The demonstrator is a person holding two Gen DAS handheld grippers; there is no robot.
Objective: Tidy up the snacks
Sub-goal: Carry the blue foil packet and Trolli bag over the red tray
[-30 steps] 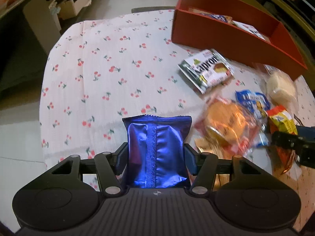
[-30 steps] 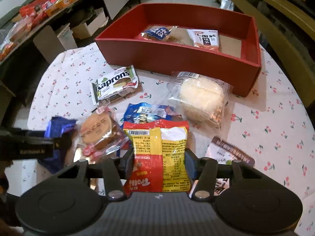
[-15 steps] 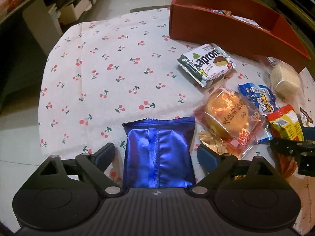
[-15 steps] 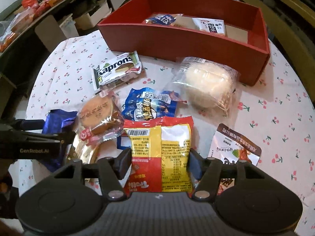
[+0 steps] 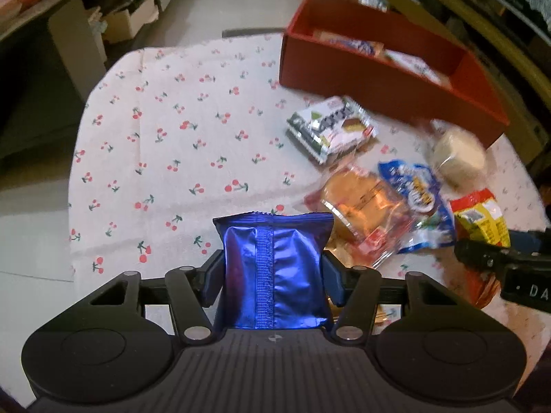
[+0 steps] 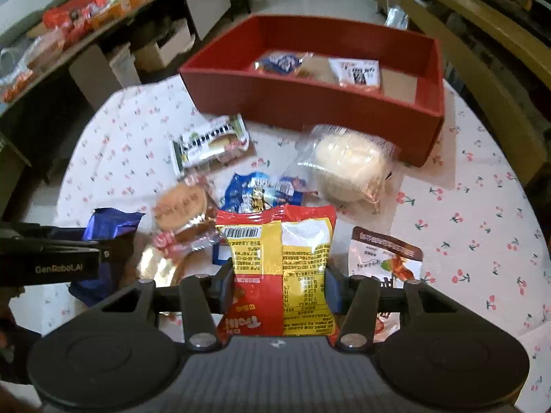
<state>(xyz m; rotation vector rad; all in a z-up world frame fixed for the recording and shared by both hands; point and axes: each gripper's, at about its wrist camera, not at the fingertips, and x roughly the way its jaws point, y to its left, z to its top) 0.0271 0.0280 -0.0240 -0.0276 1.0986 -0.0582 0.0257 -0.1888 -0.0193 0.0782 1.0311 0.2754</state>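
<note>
My left gripper (image 5: 273, 275) is shut on a shiny blue snack packet (image 5: 273, 268) and holds it above the near left part of the table. My right gripper (image 6: 278, 284) is shut on a red and yellow snack bag (image 6: 279, 261). A red box (image 6: 310, 103) stands at the far side of the table with a few packets (image 6: 354, 72) inside; it also shows in the left wrist view (image 5: 378, 82). The left gripper shows at the left of the right wrist view (image 6: 69, 258).
Loose snacks lie on the cherry-print tablecloth (image 5: 165, 137): a Kaprons packet (image 6: 210, 144), a round cake in clear wrap (image 6: 179, 206), a blue bag (image 6: 265, 192), a pale bun in clear plastic (image 6: 347, 165), a brown and white sachet (image 6: 385, 258). Shelves stand left and right.
My left gripper, open half a second ago, has shut on the blue packet again and lifted it. My right gripper has tightened on the red and yellow bag and risen.
</note>
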